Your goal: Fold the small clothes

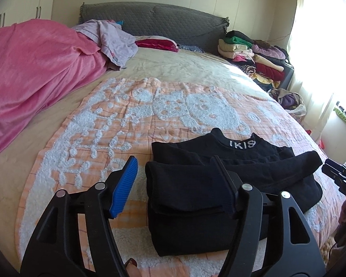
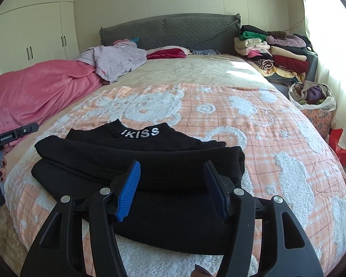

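Nearest the lens, the left gripper [image 1: 175, 184] stands wide apart and holds nothing, poised over the near left part of the black garment [image 1: 219, 175]. From its own camera the right gripper [image 2: 173, 189] is equally wide and bare, above the garment's near edge. That garment lies partly folded on the bed [image 2: 276, 120], its white-lettered collar [image 2: 140, 132] towards the headboard. An orange and white tufted blanket [image 1: 126, 124] covers the mattress beneath it. To the left a pink blanket [image 1: 30, 69] is heaped up with a lilac cloth [image 1: 113, 39] on it. At the grey quilted headboard [image 2: 173, 32] lies a red cushion [image 2: 168, 53]. Stacked clothes [image 2: 274, 50] rise at the right, beside a bright curtained window [image 1: 320, 34]. White wardrobes [image 2: 34, 27] fill the left wall.
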Available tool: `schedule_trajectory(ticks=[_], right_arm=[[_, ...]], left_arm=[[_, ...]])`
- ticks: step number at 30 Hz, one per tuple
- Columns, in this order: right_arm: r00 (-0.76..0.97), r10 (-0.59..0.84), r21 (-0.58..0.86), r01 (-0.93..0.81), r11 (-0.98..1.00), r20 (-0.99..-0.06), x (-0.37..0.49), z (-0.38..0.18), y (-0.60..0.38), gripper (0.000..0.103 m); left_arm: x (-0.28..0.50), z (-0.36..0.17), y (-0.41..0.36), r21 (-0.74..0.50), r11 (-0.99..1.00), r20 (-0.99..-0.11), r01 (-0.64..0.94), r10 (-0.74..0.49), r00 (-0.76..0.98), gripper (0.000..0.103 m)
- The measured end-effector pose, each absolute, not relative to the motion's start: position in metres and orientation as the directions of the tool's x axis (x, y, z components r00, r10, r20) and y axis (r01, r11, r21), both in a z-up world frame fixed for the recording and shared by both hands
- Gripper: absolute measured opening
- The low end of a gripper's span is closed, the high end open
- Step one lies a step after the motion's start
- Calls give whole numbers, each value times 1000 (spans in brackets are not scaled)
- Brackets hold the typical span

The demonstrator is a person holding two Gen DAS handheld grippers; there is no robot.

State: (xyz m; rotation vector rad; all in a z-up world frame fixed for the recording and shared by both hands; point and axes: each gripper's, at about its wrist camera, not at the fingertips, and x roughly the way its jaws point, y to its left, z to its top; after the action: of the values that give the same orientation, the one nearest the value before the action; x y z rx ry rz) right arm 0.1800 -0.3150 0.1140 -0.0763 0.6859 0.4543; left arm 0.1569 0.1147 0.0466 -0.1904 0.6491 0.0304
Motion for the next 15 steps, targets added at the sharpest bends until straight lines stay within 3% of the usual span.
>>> schedule_trajectory(ticks=[2, 3, 6, 8, 10, 15], right_arm=[[668, 391, 74, -451, 889, -633, 178, 113, -309, 56], [662, 395, 69, -462, 884, -637, 176, 112, -305, 55], [630, 419, 53, -514, 856, -654, 170, 108, -292, 40], [614, 423, 36, -540, 841, -666, 166, 104, -282, 38], [589, 426, 19, -572, 820, -687, 162, 97, -270, 30], [546, 398, -28, -614, 789, -737, 158, 77, -248, 29]], left_arm=[[156, 46, 110, -158, 985, -615, -69, -43, 787, 57], [155, 45, 104, -146, 988, -627, -50, -53, 777, 49], [152, 40, 88, -138, 990, -645, 4, -93, 758, 24], [152, 34, 73, -124, 991, -667, 57, -126, 734, 18], [152, 27, 61, -113, 989, -684, 92, -144, 715, 18], [159, 2, 42, -67, 990, -737, 121, -131, 663, 18]])
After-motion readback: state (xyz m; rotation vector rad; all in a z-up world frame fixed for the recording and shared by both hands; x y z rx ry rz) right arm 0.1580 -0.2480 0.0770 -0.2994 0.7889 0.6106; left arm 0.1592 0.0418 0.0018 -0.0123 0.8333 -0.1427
